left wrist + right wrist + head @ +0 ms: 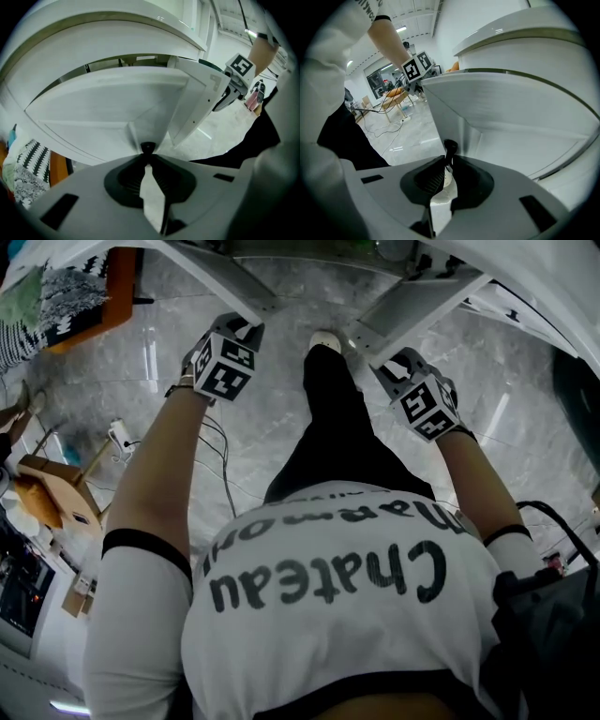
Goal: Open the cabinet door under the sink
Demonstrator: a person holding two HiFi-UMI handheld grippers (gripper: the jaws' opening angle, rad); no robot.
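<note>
- The left gripper (147, 158) is clenching its jaws on the left knob (147, 147), a small dark knob on the left cabinet door (103, 108), with a pad pressing on either side of it.
- The right gripper (448, 161) is grasping the matching right knob (450, 145) on the right cabinet door (515, 117) in the same way, and nothing else is sitting between its jaws.
- Both white doors are standing swung outward from the cabinet, just below the curved white sink counter rim (117, 28). A dark strip of the interior is showing between the top of the left door and that rim.
- In the head view, the two doors are angling in from the upper left and upper right, their free edges coming closest near the middle of the picture, and each gripper is sitting at its own door's free edge.
- The person's leg (337, 418), in black trousers, is reaching forward between the two doors, and the white shoe (325, 338) is resting on the grey marble floor (281, 427) just beside the right door's edge.
- Thin cables (225, 474) are trailing across the floor below the left forearm.
- In each gripper view, the other gripper's marker cube is showing beyond the far door.
</note>
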